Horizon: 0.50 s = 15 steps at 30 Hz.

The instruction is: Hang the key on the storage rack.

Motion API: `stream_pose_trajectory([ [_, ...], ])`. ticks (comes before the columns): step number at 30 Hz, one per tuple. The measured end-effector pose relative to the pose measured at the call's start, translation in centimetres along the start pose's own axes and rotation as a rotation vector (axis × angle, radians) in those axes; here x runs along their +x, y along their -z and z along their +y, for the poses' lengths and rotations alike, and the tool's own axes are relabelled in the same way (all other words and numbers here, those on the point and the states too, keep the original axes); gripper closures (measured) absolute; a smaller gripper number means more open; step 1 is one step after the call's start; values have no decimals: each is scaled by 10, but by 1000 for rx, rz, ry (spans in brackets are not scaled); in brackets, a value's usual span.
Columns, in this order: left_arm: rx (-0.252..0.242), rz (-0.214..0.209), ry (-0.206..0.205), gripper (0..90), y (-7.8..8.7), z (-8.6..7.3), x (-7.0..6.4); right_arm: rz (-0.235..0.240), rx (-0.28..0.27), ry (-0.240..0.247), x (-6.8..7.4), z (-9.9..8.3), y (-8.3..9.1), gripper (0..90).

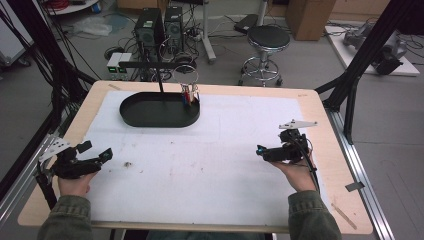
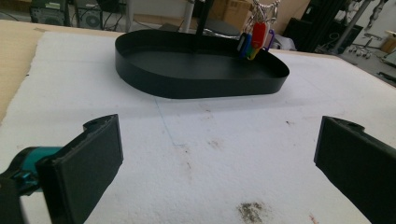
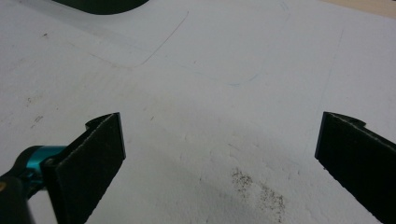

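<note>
Key bunch (image 1: 189,93): coloured tags on rings, hanging upright from a stand hook, long axis vertical, tags pointing down into the right end of the black oval tray (image 1: 150,116).
Tray: far centre of the white mat (image 1: 210,165), long axis 9-to-3.
Left gripper (image 1: 95,152): near left edge, jaws wide, empty; keys lie toward 1 o'clock.
Right gripper (image 1: 260,150): near right, jaws wide, empty; keys toward 11 o'clock.
Neither arm clearly nearer.
</note>
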State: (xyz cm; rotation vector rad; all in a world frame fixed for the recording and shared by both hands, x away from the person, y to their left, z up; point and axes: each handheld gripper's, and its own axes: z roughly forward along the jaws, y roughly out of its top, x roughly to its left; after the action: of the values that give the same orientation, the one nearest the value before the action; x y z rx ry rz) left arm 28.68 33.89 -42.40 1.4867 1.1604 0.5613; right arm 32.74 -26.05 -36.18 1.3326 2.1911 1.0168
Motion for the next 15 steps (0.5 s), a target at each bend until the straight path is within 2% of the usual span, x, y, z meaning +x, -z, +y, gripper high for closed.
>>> stream_pose_trajectory([
  [9, 8, 0, -6, 17, 0, -1, -1, -6, -31, -55, -4, -28, 2, 6],
  [15, 13, 0, -8, 17, 0, -1, -1, -48, -56, -67, -5, -43, 2, 5],
])
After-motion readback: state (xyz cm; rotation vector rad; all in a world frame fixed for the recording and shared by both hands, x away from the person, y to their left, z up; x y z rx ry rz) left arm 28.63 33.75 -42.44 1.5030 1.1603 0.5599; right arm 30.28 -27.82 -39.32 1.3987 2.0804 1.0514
